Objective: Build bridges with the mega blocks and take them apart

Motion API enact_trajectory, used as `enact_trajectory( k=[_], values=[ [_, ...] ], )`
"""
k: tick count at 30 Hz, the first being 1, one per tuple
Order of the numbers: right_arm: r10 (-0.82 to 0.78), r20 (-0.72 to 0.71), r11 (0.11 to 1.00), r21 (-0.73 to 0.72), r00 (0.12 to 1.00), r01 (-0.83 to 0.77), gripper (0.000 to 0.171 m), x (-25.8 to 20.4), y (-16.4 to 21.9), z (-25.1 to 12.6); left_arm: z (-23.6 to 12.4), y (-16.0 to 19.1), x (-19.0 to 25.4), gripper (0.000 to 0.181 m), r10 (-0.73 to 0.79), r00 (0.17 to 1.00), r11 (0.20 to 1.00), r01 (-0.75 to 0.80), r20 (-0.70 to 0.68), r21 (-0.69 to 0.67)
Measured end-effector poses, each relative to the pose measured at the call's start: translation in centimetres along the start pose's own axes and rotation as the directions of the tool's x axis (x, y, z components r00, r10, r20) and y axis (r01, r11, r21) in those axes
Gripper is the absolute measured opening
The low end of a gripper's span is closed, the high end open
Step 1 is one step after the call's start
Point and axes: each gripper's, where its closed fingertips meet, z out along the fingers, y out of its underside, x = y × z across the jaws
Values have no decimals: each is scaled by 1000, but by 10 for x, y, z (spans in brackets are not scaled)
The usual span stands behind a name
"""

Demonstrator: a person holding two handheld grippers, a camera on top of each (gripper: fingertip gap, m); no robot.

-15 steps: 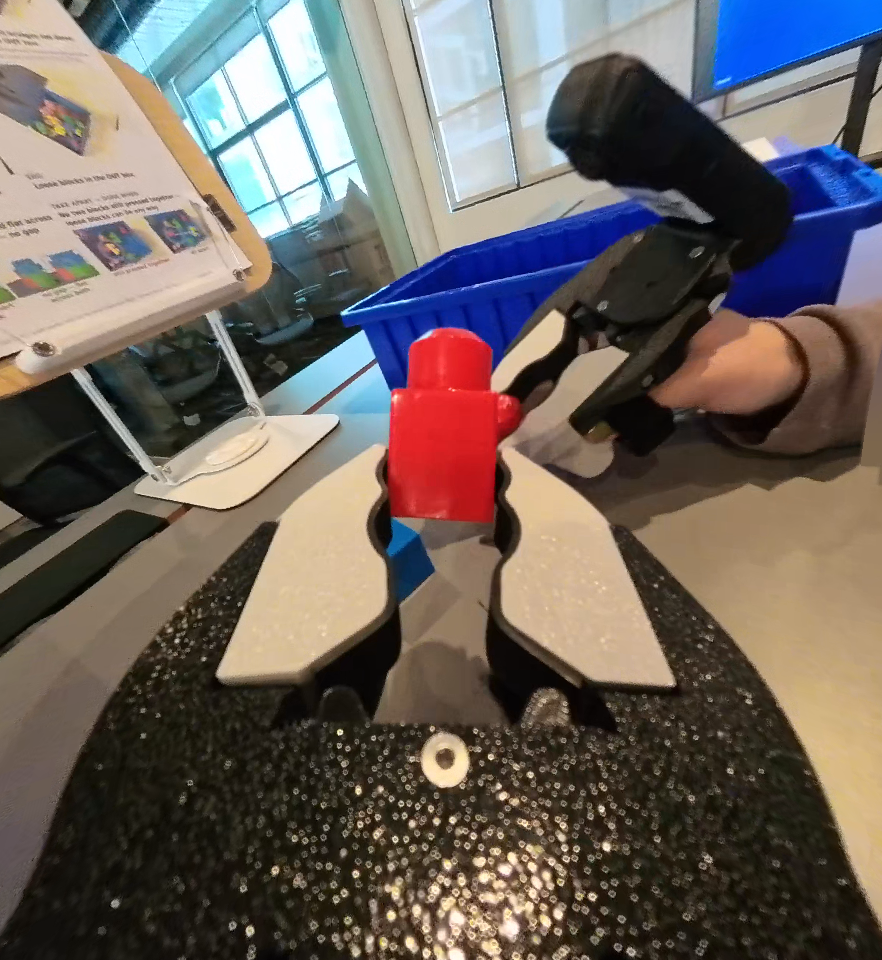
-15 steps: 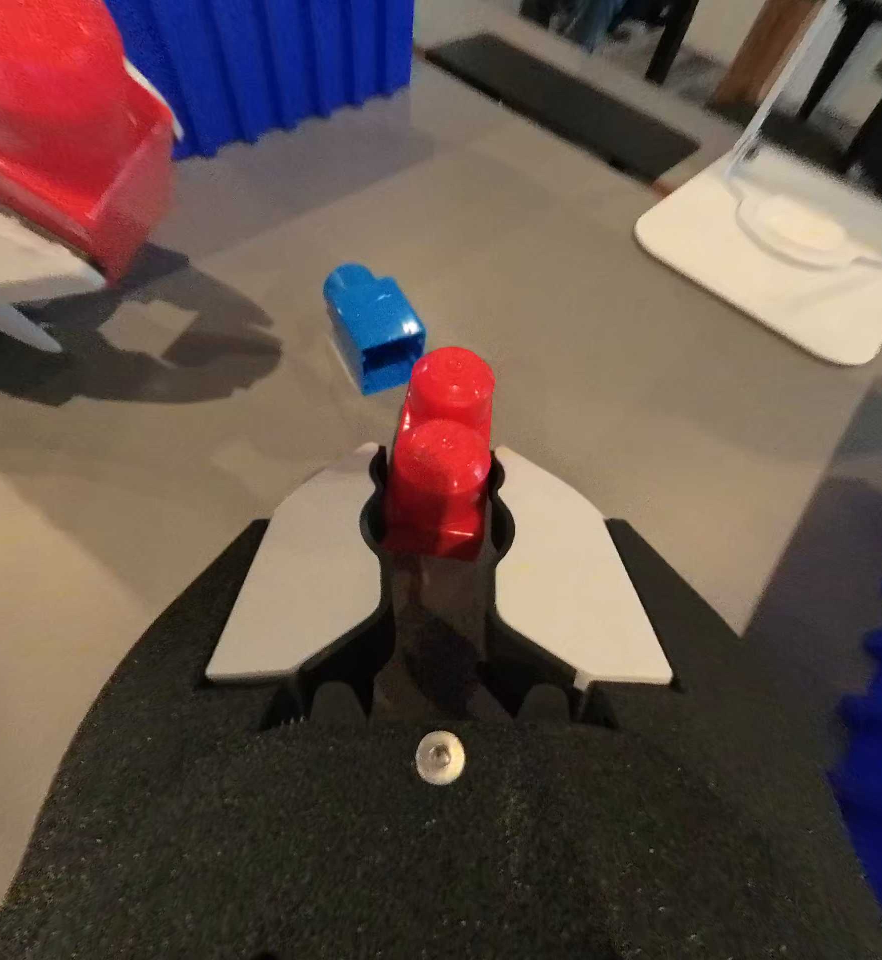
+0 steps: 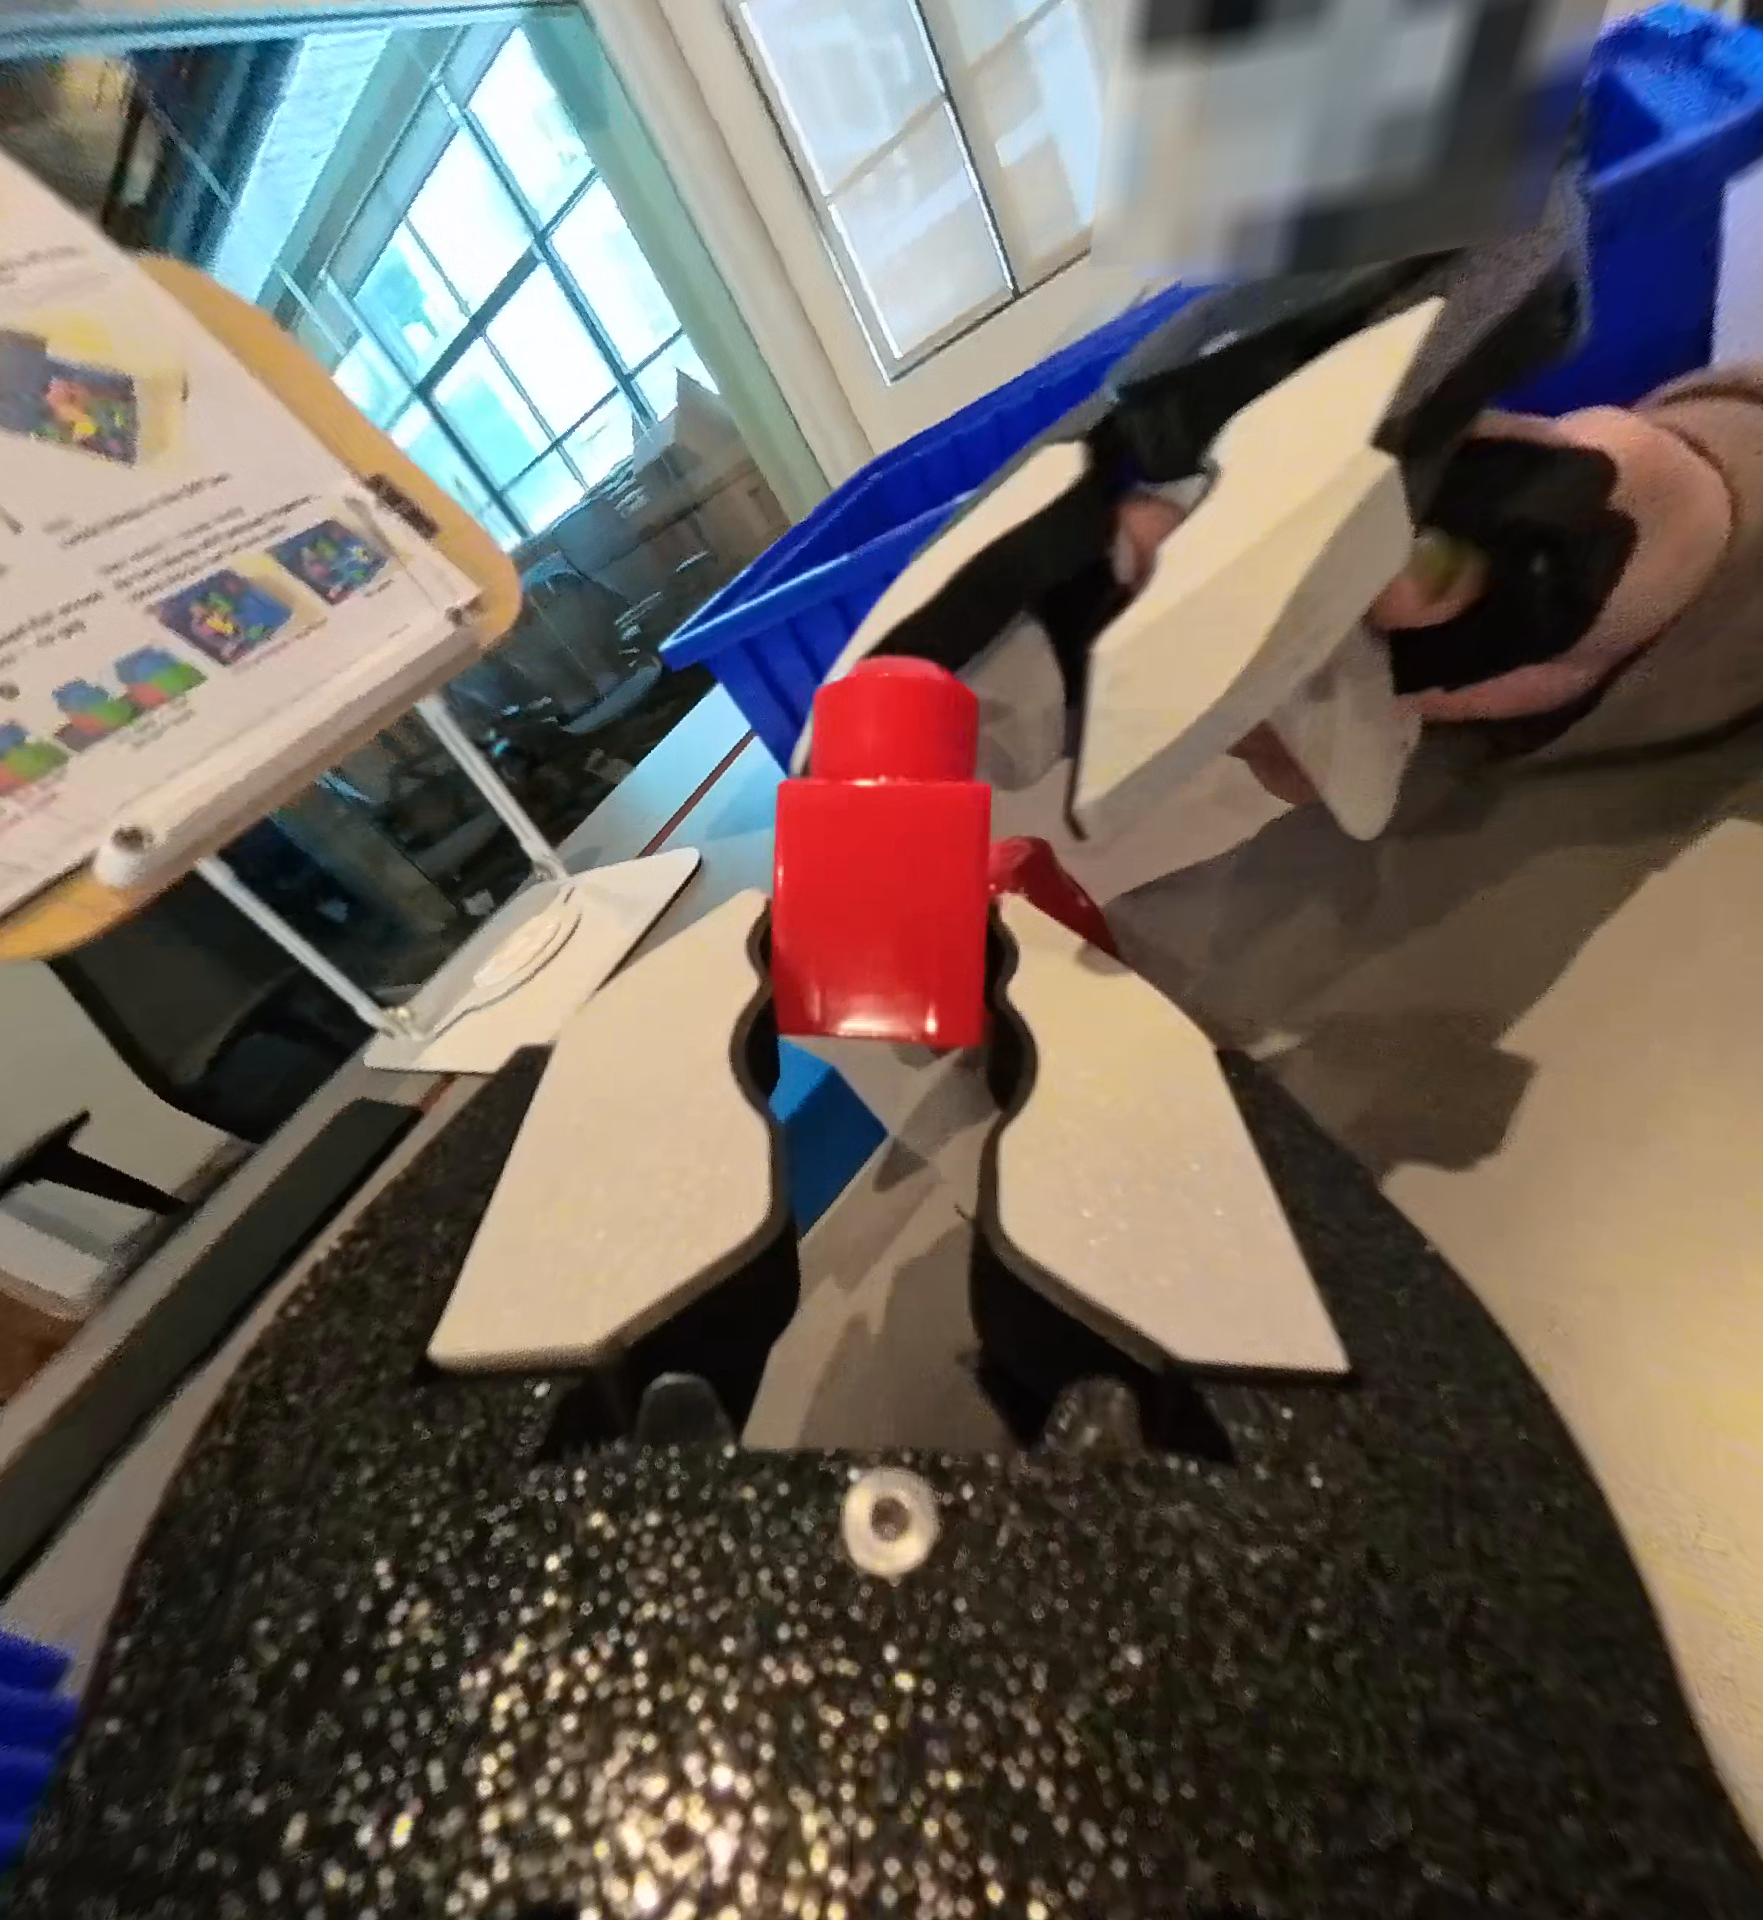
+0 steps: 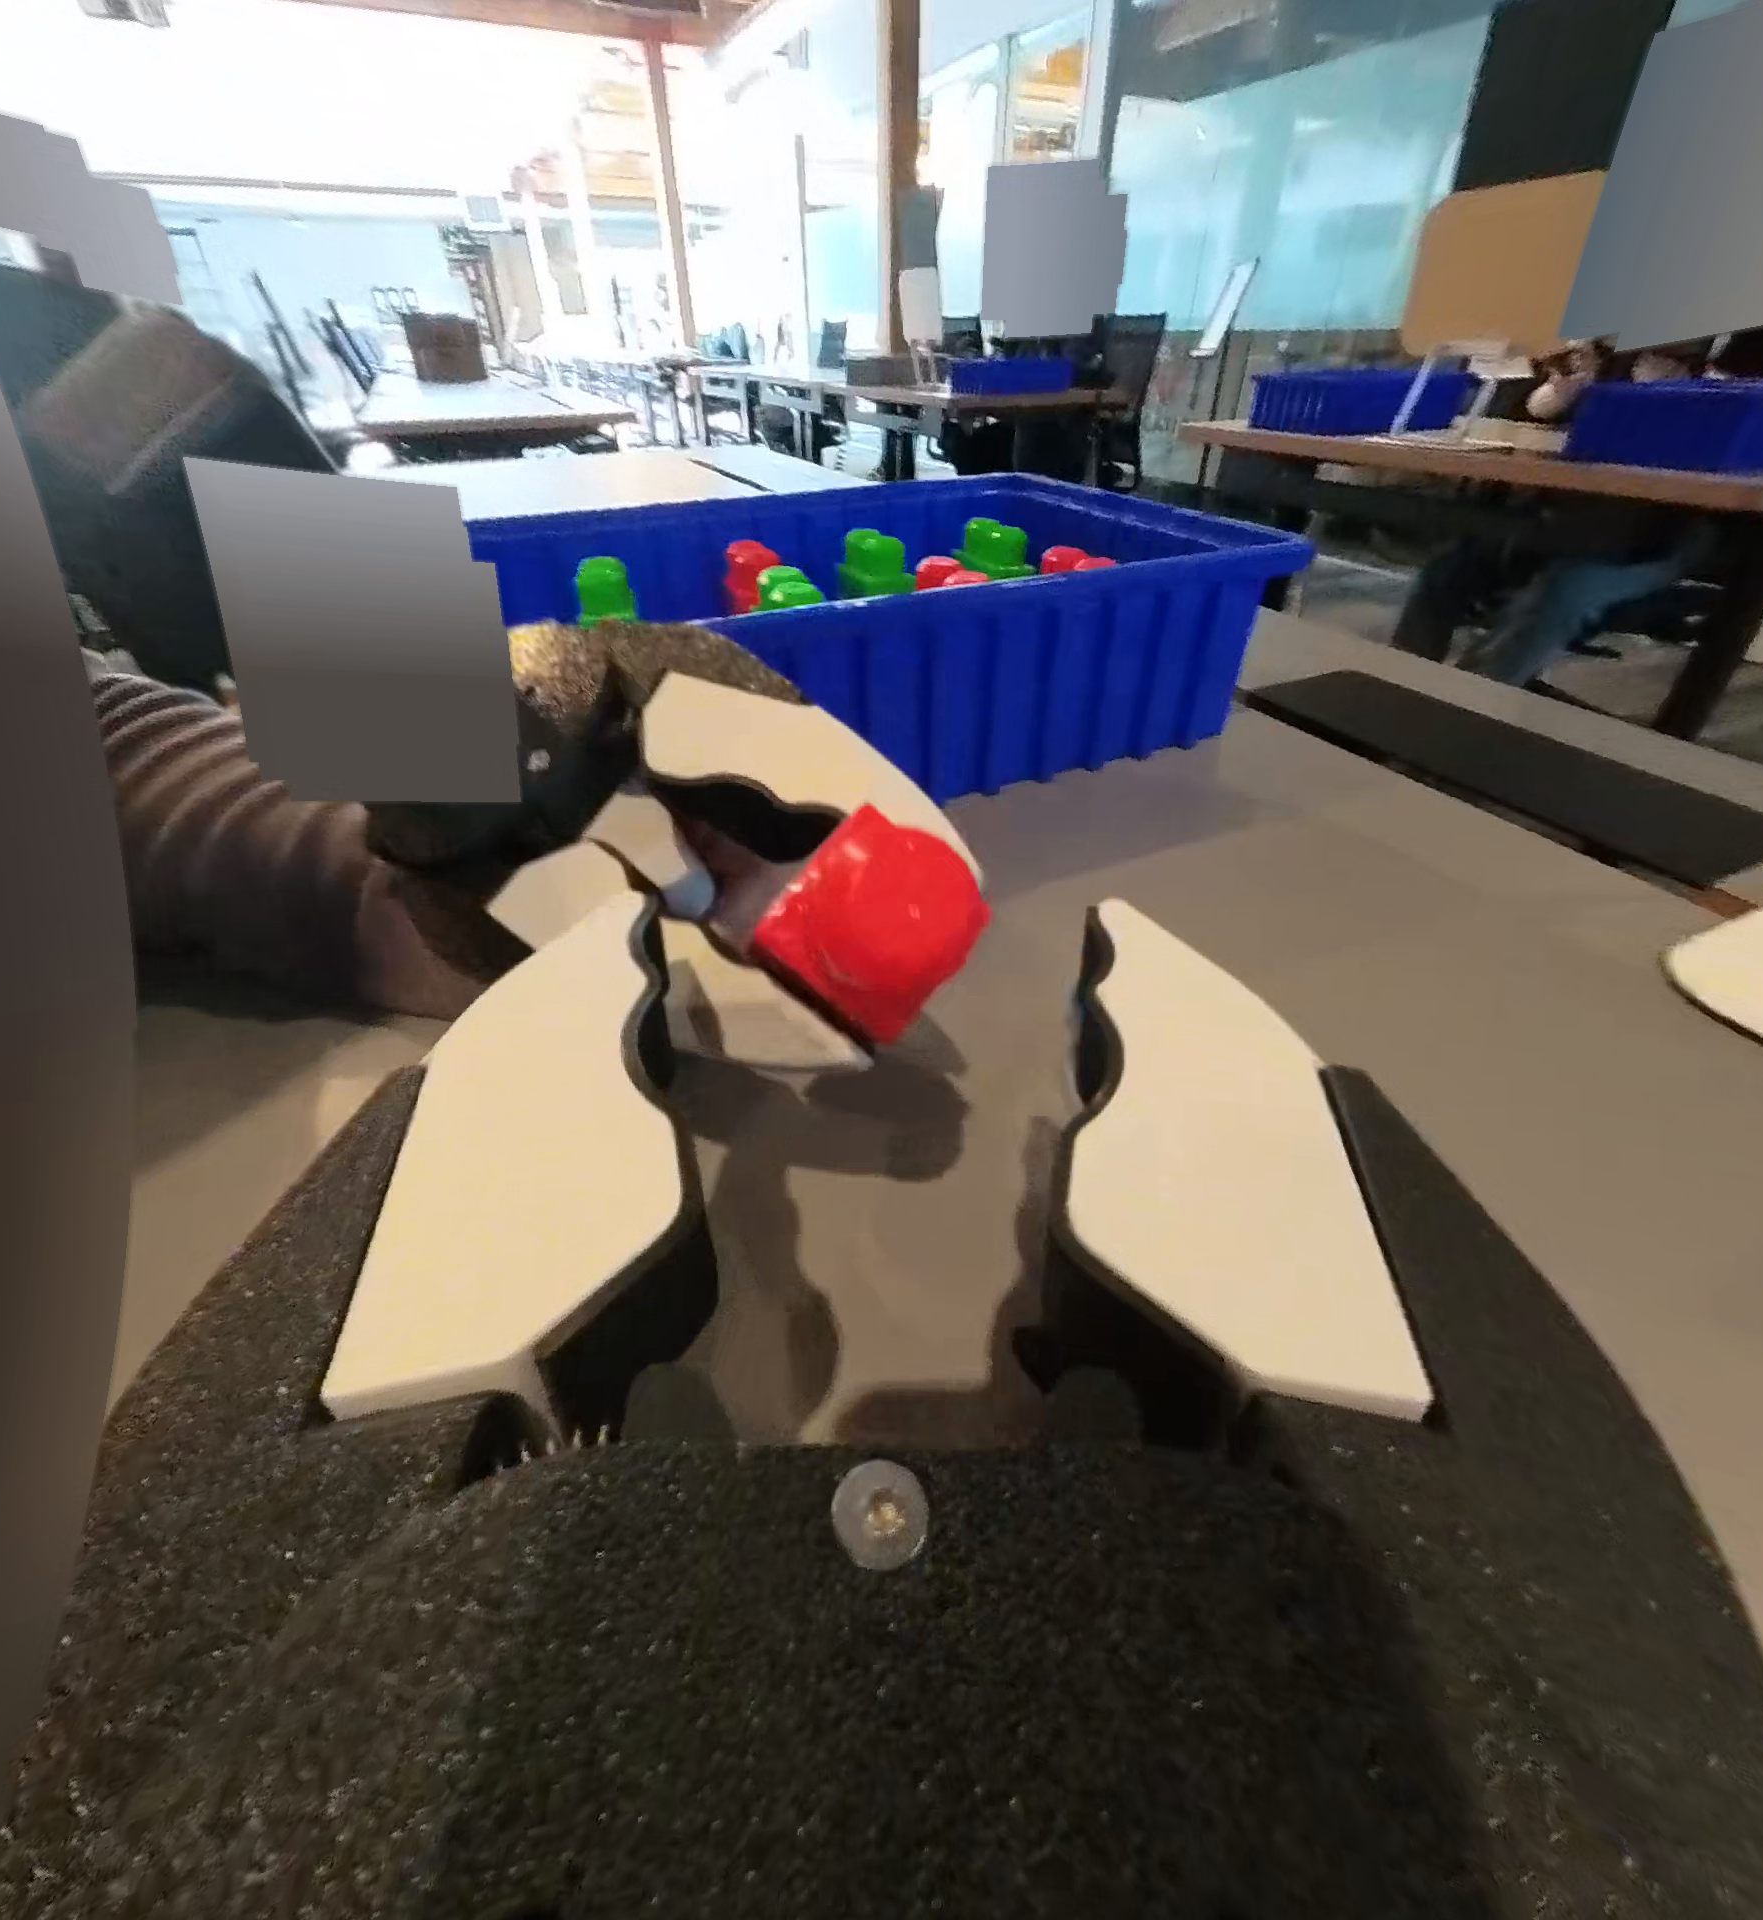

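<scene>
My left gripper (image 3: 882, 935) is shut on a red one-stud block (image 3: 882, 904) and holds it upright above the grey table (image 3: 1635, 1143). A sliver of a second red piece (image 3: 1048, 894) shows just right of it, mostly hidden. A blue block (image 3: 825, 1122) lies on the table under the fingers. My right gripper (image 4: 875, 930) is open and empty; it faces the left gripper (image 4: 752, 831) and its red block (image 4: 872, 920). It also shows in the left wrist view (image 3: 1012, 727), open, close behind the red block, with a person's hand (image 3: 1583, 582) on it.
A blue bin (image 4: 1012, 686) with green and red blocks stands behind on the table; it also shows in the left wrist view (image 3: 856, 582). An instruction sign on a clear stand (image 3: 181, 468) with a white base (image 3: 544, 966) is at the left. A black strip (image 4: 1521, 769) lies at the table edge.
My right gripper has opened and no longer holds the red two-stud block; it has tilted up toward the bin. My left gripper still holds its red block, now nearer the right gripper.
</scene>
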Motion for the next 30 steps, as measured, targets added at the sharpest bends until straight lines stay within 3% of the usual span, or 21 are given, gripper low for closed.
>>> enact_trajectory(
  k=[1, 3, 4, 7, 10, 13, 22, 30],
  values=[
    [15, 22, 1000, 6, 1000, -16, 69, -5, 0, 1, 1, -1, 4, 36, 37, 999, 999, -37, -5, -3],
    [46, 23, 999, 2, 999, -46, 35, -6, 1, 1, 2, -2, 14, 37, 91, 995, 996, -91, -29, 5],
    [44, 29, 999, 4, 999, -44, 33, -6, 0, 0, 2, -4, 16, 37, 104, 994, 995, -103, -31, 12],
    [37, -18, 999, -1, 999, -37, 29, 2, -2, -5, 1, -9, 13, 40, 95, 995, 994, -95, 0, 48],
    [-36, -119, 998, -49, 992, 30, 30, 19, -1, -15, -2, -12, 1, 64, 37, 998, 997, -40, 42, 71],
    [-107, -138, 984, -159, 985, 84, 30, 27, 7, -22, -3, -9, -12, 76, -41, 996, 996, 34, 75, 85],
    [-215, 14, 836, -514, 977, 191, 30, 9, 62, -17, -6, 4, -35, 63, -140, 977, 989, 131, 163, 64],
    [-168, 56, 842, -512, 984, 173, 30, -1, 70, -9, -4, 7, -35, 58, -117, 978, 993, 111, 176, 40]
  ],
)
